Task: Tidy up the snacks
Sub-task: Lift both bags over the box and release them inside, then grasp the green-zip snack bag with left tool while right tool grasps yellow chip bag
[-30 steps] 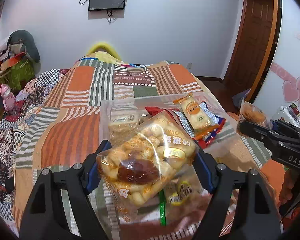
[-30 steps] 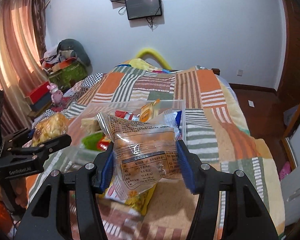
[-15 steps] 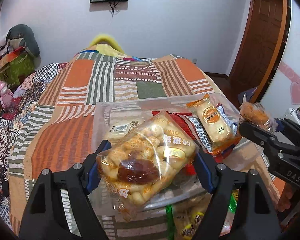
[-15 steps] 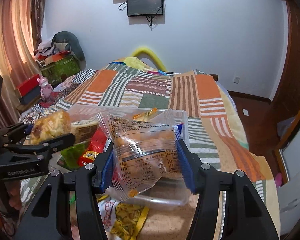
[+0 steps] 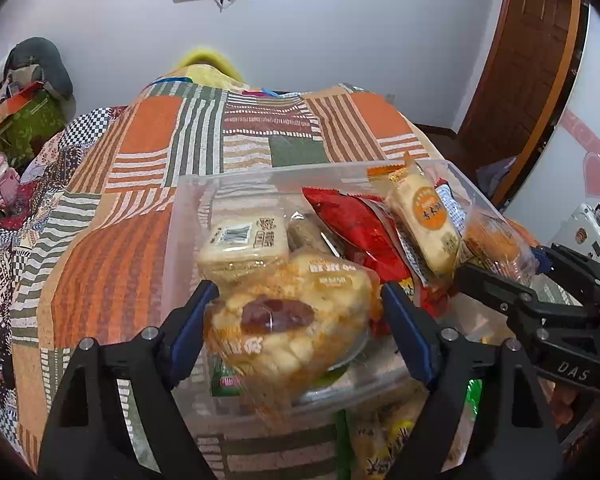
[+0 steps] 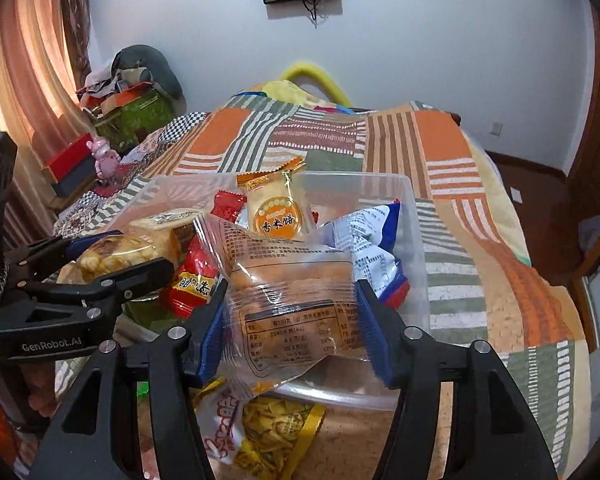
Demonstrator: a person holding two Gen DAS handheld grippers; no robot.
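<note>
Left wrist view: both packets risk sliding off the heaped clear bin [image 5: 188, 216] onto the bed as jaws are opening, left gripper [image 5: 296, 312] loosening around puffed-snack bag [image 5: 292, 320], right gripper [image 6: 290, 320] easing off clear cake packet [image 6: 292, 300] over bin's near edge.

Clear plastic bin [image 5: 188, 216] on the bed w/ rice-cracker pack [image 6: 276, 210], red pkt [image 5: 356, 228], pale biscuit pack [image 5: 240, 244] inside. Puffed-snack bag [image 5: 292, 320] & clear cake pkt [image 6: 292, 300] over its near edge.
</note>
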